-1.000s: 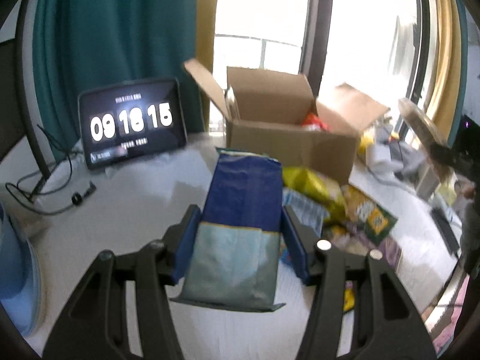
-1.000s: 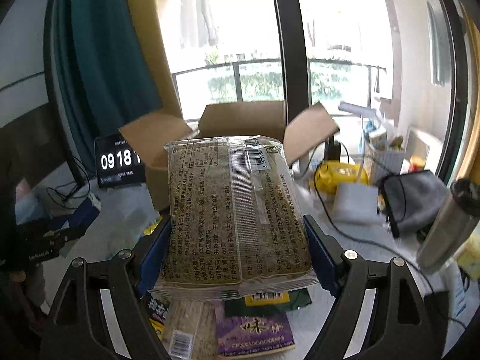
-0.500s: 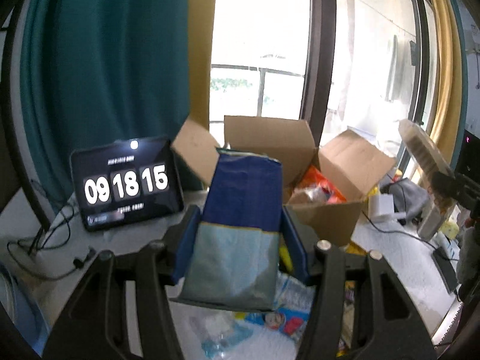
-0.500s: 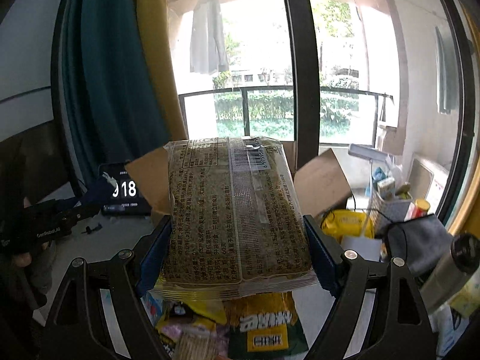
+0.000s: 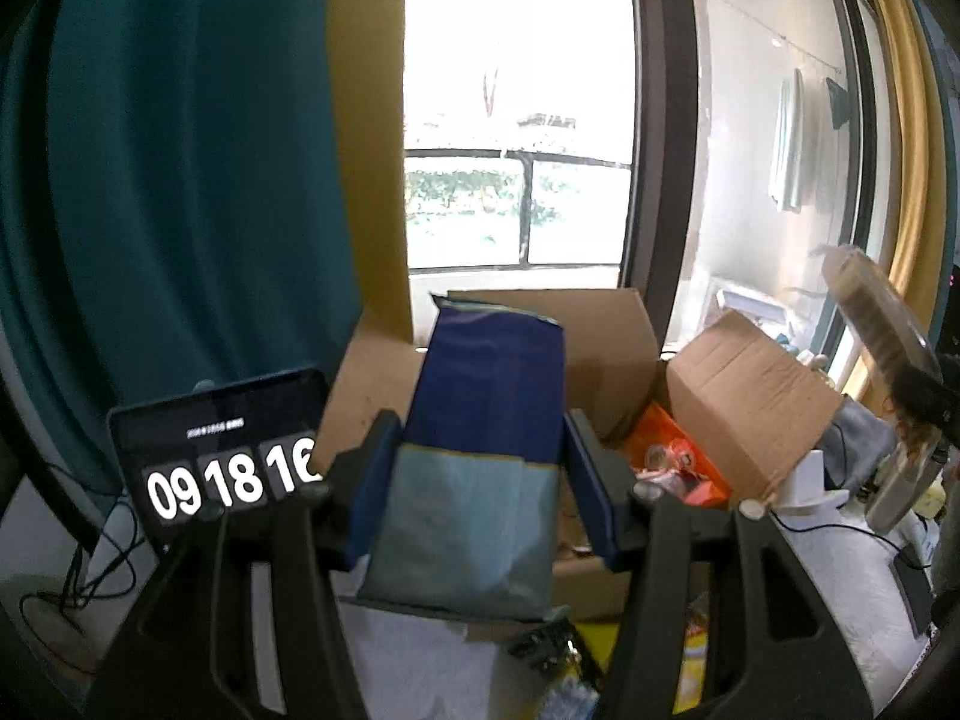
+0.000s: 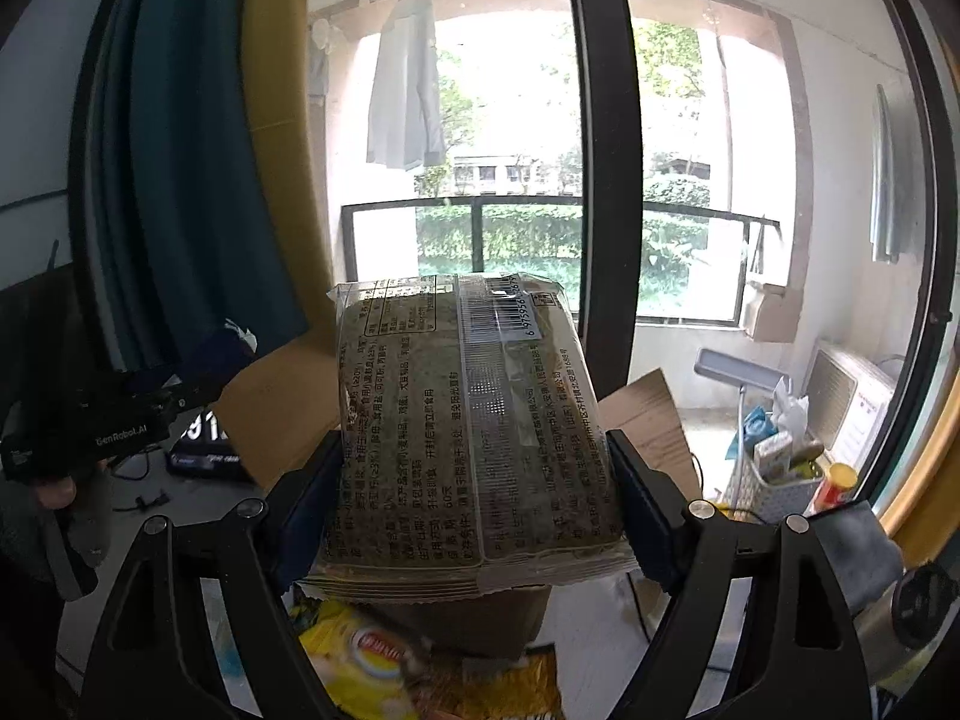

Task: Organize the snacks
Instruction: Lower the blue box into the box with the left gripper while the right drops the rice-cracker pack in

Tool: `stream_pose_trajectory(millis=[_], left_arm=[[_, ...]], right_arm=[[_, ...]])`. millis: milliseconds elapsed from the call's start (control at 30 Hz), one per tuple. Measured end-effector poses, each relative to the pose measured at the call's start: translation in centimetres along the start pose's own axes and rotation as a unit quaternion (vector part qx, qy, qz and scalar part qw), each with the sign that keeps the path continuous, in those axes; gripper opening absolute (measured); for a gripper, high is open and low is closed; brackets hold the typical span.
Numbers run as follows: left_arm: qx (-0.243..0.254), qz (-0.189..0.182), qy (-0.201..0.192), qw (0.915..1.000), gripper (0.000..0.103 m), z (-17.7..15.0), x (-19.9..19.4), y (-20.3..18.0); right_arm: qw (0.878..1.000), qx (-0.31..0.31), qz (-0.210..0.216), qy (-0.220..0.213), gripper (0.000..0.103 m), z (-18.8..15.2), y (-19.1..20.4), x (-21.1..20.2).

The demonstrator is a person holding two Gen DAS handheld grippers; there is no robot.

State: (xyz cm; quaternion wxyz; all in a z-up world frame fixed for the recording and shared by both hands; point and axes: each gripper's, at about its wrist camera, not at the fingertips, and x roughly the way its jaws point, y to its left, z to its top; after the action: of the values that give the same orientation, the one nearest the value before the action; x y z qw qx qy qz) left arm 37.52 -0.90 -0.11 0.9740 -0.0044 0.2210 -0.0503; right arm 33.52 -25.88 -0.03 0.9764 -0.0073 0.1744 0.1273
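Two packets [image 5: 480, 450] [image 6: 468, 438], long axes pointing forward

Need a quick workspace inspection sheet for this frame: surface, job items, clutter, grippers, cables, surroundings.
Surface: white table, partly covered.
Job's things: open cardboard box holding orange packets; blue pouch; clear-wrapped greenish pack.
Clutter: loose snack packs by the box; clock tablet; white basket.
Grippers: left gripper shut on blue pouch; right gripper shut on greenish pack.
Cables: black leads beside tablet.
Surroundings: teal curtain, balcony window.
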Motion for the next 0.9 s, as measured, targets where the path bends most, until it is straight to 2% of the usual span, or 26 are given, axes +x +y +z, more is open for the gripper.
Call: stream_pose_trajectory(millis=[267, 533, 800, 900], left_arm=[[0.02, 0.002, 0.018, 0.9996, 0.056, 0.9, 4.6, -1.5], [0.022, -0.011, 0.039, 0.999, 0.056, 0.7, 8.6, -2.3], [0.031, -0.03, 0.056, 0.9975, 0.056, 1.0, 11.8, -3.3], [0.028, -0.027, 0.06, 0.9975, 0.056, 1.2, 12.8, -3.5]], right_arm=[[1.0, 0.024, -0.016, 0.009, 0.085, 1.0, -1.5, 3.6], [0.997, 0.057, -0.028, 0.037, 0.085, 0.5, -2.8, 8.4], [0.995, 0.071, -0.021, 0.065, 0.085, -0.6, -2.9, 13.4], [0.994, 0.079, -0.01, 0.075, 0.085, -1.0, -2.9, 15.2]])
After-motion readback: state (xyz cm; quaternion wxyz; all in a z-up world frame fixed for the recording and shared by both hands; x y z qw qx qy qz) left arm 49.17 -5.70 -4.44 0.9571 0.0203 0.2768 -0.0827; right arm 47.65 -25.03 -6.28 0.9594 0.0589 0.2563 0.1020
